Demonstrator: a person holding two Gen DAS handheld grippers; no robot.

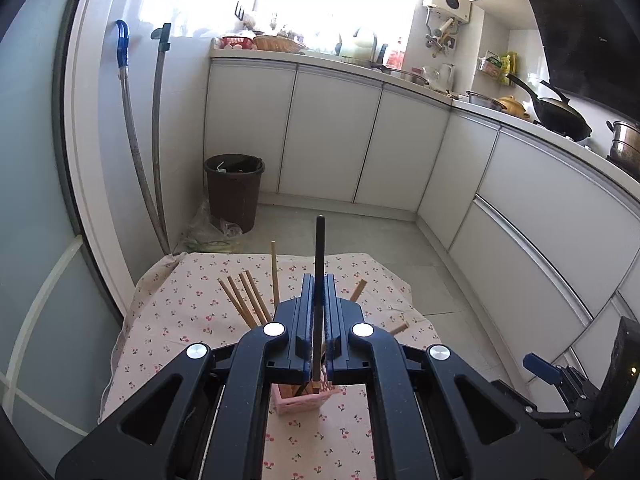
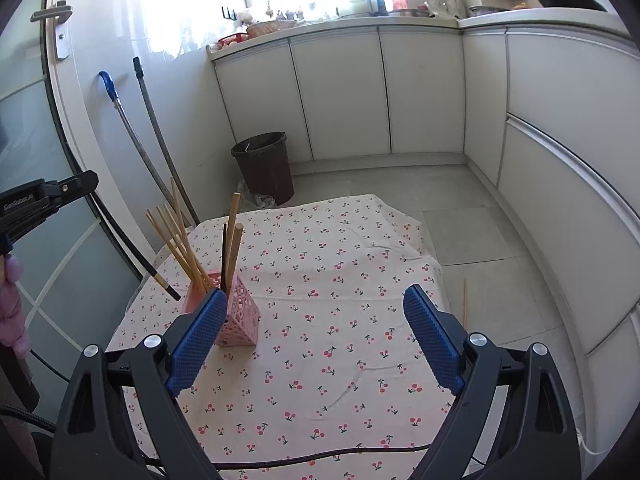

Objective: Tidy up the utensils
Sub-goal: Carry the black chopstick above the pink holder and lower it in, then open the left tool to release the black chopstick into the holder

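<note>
My left gripper (image 1: 319, 280) is shut on a black chopstick (image 1: 319, 264), held upright just above the pink lattice utensil holder (image 1: 298, 399). In the right wrist view the black chopstick (image 2: 132, 252) slants down from the left gripper toward the pink holder (image 2: 240, 312), its tip just left of the holder. Several wooden chopsticks (image 2: 180, 244) and one dark one stand in the holder. My right gripper (image 2: 312, 340) is open and empty, low over the cherry-print cloth (image 2: 340, 300), to the right of the holder.
A single wooden chopstick (image 2: 464, 300) lies on the floor past the table's right edge. A brown bin (image 2: 264, 166) stands behind the table. Mop handles (image 2: 156, 140) lean on the left wall. White cabinets (image 2: 340, 92) run along the back and right.
</note>
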